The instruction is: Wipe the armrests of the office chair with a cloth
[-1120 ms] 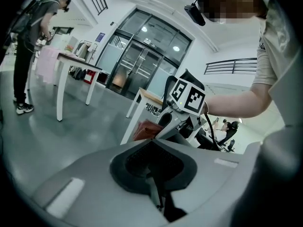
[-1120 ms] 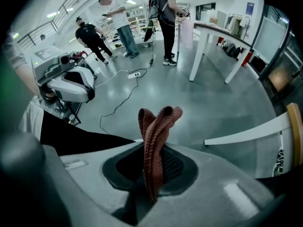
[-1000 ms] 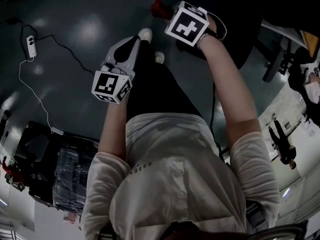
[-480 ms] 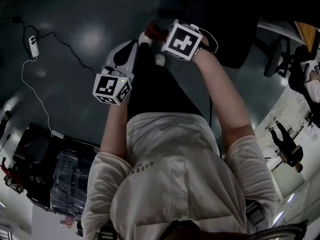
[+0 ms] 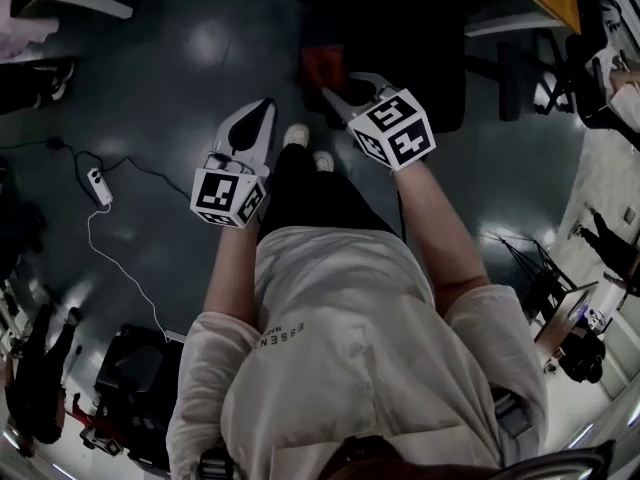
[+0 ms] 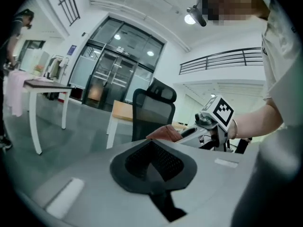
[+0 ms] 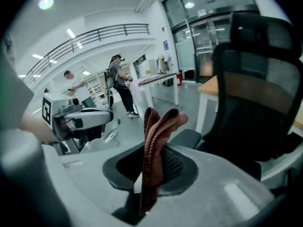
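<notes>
In the right gripper view a reddish-brown knitted cloth [image 7: 158, 141] stands up from between the jaws of my right gripper [image 7: 156, 162], which is shut on it. A black mesh office chair [image 7: 255, 98] stands close ahead at the right, its grey armrest [image 7: 188, 137] just behind the cloth. From the head view, the right gripper [image 5: 338, 93] holds the cloth [image 5: 322, 68] at the edge of the dark chair [image 5: 400, 38]. My left gripper [image 5: 255, 118] hangs beside it, to the left, shut with nothing in it. The left gripper view shows the chair [image 6: 152, 109] and the cloth [image 6: 165, 132].
A white power strip [image 5: 98, 183] with its cable lies on the dark floor at the left. A black case [image 5: 135, 378] sits at the lower left. Another chair base [image 5: 510, 78] and a desk stand at the right. A white table [image 6: 45, 85] and people [image 7: 120, 84] are further off.
The head view has swung forward, so the chair now fills the top middle. My right gripper has turned and come lower in the picture with the cloth. The left gripper has barely shifted.
</notes>
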Demonstrator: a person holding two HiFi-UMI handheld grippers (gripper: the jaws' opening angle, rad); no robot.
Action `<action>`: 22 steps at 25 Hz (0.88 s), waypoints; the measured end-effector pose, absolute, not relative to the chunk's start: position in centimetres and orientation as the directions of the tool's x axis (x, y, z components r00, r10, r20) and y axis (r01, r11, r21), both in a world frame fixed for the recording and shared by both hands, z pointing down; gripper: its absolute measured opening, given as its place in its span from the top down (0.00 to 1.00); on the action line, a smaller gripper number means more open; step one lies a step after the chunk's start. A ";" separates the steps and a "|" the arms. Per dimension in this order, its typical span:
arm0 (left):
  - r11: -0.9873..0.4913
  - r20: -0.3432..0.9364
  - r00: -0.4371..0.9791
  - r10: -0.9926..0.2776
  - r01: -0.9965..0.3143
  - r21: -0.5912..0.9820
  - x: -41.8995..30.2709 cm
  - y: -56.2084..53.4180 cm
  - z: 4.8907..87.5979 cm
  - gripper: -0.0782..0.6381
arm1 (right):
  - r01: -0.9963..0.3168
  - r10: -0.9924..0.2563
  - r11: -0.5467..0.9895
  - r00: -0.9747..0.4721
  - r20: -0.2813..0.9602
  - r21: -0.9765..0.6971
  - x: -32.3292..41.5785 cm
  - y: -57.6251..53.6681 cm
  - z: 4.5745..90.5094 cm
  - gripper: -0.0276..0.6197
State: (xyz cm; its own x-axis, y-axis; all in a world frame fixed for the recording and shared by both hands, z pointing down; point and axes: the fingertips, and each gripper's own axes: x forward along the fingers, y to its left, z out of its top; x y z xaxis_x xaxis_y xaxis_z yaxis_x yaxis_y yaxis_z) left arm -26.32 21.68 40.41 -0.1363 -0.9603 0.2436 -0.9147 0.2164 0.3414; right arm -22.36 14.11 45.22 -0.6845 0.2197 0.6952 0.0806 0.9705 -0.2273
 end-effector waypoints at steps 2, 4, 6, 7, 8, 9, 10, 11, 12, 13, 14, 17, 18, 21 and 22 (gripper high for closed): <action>0.160 0.227 -0.089 -0.970 -0.935 0.317 -26.7 19.0 38.8 0.87 | -0.032 0.133 0.972 -0.737 0.663 -0.231 -21.0 10.9 43.7 0.88; 0.096 0.212 -0.032 -0.977 -0.949 0.299 -26.5 16.3 37.7 0.87 | -0.135 0.047 0.962 -0.773 0.632 -0.237 -19.1 8.0 42.6 0.88; -0.001 0.197 0.059 -0.979 -0.959 0.284 -25.8 13.3 37.0 0.87 | -0.247 -0.057 0.940 -0.793 0.606 -0.235 -16.8 5.2 41.6 0.88; -0.057 0.190 0.113 -0.975 -0.959 0.279 -25.2 11.8 36.7 0.87 | -0.306 -0.114 0.923 -0.795 0.595 -0.232 -15.5 3.9 41.3 0.88; -0.112 0.183 0.167 -0.969 -0.954 0.277 -24.5 10.5 36.5 0.87 | -0.363 -0.170 0.903 -0.793 0.586 -0.230 -14.1 2.9 41.0 0.88; -0.161 0.177 0.215 -0.960 -0.947 0.277 -23.7 9.4 36.4 0.87 | -0.416 -0.220 0.879 -0.787 0.576 -0.233 -12.6 2.0 40.7 0.88; -0.203 0.174 0.258 -0.950 -0.938 0.279 -22.7 8.5 36.4 0.87 | -0.463 -0.264 0.854 -0.780 0.567 -0.239 -11.0 1.2 40.6 0.88; -0.238 0.173 0.294 -0.940 -0.929 0.283 -21.7 7.7 36.4 0.87 | -0.504 -0.303 0.828 -0.771 0.560 -0.246 -9.4 0.6 40.4 0.88; -0.267 0.175 0.324 -0.930 -0.920 0.287 -20.6 6.9 36.5 0.87 | -0.540 -0.338 0.803 -0.761 0.554 -0.252 -7.8 0.0 40.4 0.88; -0.289 0.178 0.349 -0.920 -0.912 0.293 -19.4 6.2 36.6 0.87 | -0.571 -0.368 0.780 -0.749 0.551 -0.255 -6.1 -0.6 40.3 0.88; -0.306 0.183 0.369 -0.911 -0.904 0.300 -18.1 5.6 36.7 0.87 | -0.597 -0.394 0.761 -0.736 0.550 -0.255 -4.3 -1.1 40.2 0.88; -0.352 0.196 0.425 -0.884 -0.879 0.320 -13.6 4.0 37.0 0.87 | -0.656 -0.445 0.711 -0.699 0.560 -0.254 1.4 -2.1 40.2 0.88; -0.369 0.198 0.444 -0.874 -0.870 0.327 -11.9 3.6 36.9 0.87 | -0.668 -0.451 0.699 -0.688 0.568 -0.254 3.3 -2.3 40.3 0.88; -0.407 0.195 0.489 -0.850 -0.846 0.343 -6.5 2.0 36.5 0.87 | -0.689 -0.460 0.682 -0.665 0.588 -0.245 8.8 -3.5 40.5 0.88; -0.409 0.195 0.492 -0.849 -0.844 0.348 -4.7 1.5 36.5 0.87 | -0.690 -0.462 0.680 -0.665 0.587 -0.247 10.5 -4.0 40.5 0.88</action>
State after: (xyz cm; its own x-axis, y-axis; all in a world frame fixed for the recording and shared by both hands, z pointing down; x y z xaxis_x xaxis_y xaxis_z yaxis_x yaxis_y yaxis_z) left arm -4.75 1.47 36.47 0.4917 -0.8487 0.1949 -0.8437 -0.4091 0.3475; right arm 10.49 -3.95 40.52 -0.6650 -0.4615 0.5872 -0.6902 0.6802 -0.2469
